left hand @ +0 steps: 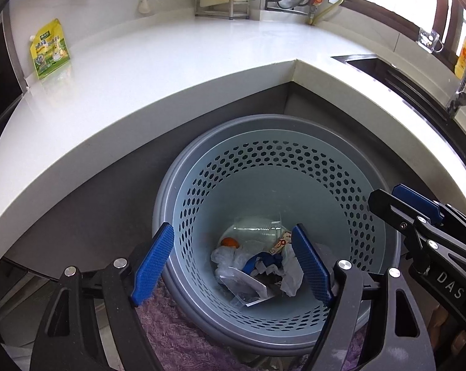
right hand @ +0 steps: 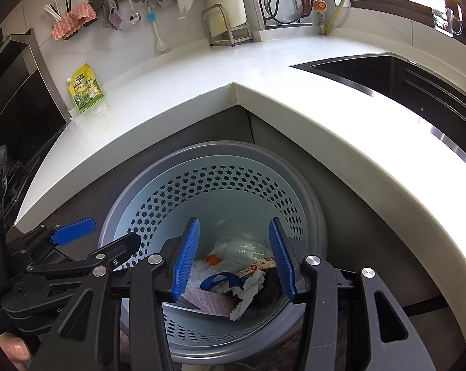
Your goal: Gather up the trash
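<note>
left gripper [left hand: 233, 262] above the perforated bin [left hand: 372, 216], jaws spread wide, nothing between them. right gripper [right hand: 234, 255] beside it over the same bin, jaws also apart and empty. trash [left hand: 257, 269] lies at the bin bottom: crumpled wrappers, clear cup, orange scrap. yellow-green pouch [left hand: 49, 50] stands on the white counter [left hand: 171, 68], well apart.

pale blue honeycomb-perforated bin [left hand: 341, 185], yellow-green pouch [left hand: 49, 50]
</note>
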### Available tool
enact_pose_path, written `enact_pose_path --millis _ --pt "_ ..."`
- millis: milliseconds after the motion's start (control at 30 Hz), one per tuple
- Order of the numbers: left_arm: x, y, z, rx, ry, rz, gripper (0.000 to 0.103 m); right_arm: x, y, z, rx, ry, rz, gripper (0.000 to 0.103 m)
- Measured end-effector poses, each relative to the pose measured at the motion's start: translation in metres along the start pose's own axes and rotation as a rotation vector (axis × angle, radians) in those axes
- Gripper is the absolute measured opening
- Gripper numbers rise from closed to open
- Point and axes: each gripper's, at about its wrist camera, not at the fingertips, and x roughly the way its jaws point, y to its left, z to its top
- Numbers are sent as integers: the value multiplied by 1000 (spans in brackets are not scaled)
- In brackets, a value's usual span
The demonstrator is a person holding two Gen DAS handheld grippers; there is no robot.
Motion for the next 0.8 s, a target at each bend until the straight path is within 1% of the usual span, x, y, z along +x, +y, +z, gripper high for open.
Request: enact_pose_path --millis 400,600,733,800 --pt "-5 5 2 -10 -8 11 77 -4 1 -2 5 -6 1 46" --pt "-9 7 4 -17 -21 18 80 -6 4 -3 -6 -7 -4 47" --pt "-12 10 6 -28 -30 23 85 -8 6 -3 -9 -13 -7 48" --pt "-14 11 8 -36 -37 25 85 -9 6 -4 -10 -14 -8 49"
